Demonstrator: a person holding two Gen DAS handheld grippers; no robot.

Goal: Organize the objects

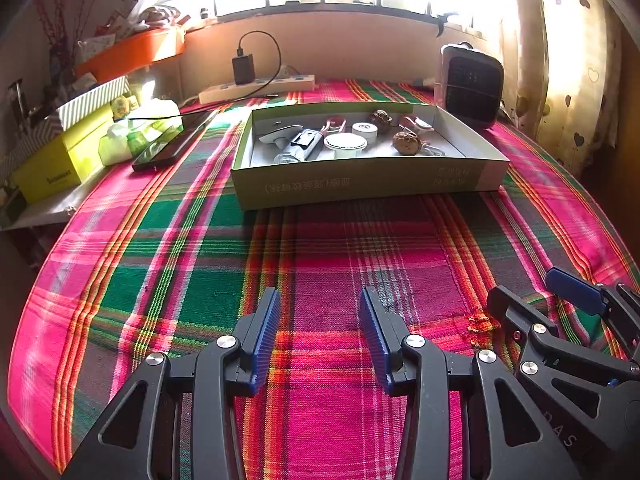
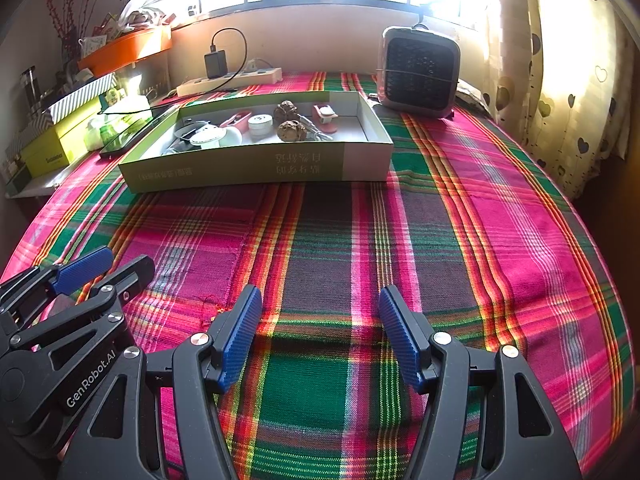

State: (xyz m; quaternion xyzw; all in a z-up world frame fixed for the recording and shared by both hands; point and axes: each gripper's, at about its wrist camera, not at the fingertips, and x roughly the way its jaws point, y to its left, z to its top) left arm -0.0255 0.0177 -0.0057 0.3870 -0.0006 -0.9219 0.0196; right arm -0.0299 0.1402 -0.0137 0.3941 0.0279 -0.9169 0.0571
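My left gripper (image 1: pixel 320 336) and right gripper (image 2: pixel 320 336) gape wide, empty, near the cloth's front edge; the box (image 1: pixel 360 182) lies ahead, long side facing me, nearer left.

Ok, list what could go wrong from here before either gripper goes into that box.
1. The small items in the cardboard box lie crowded together; a gripper reaching for one walnut would likely nudge its neighbours.
2. The left gripper and right gripper sit close side by side, so reaching together could make them collide.
3. The box is light and could slide on the plaid cloth.
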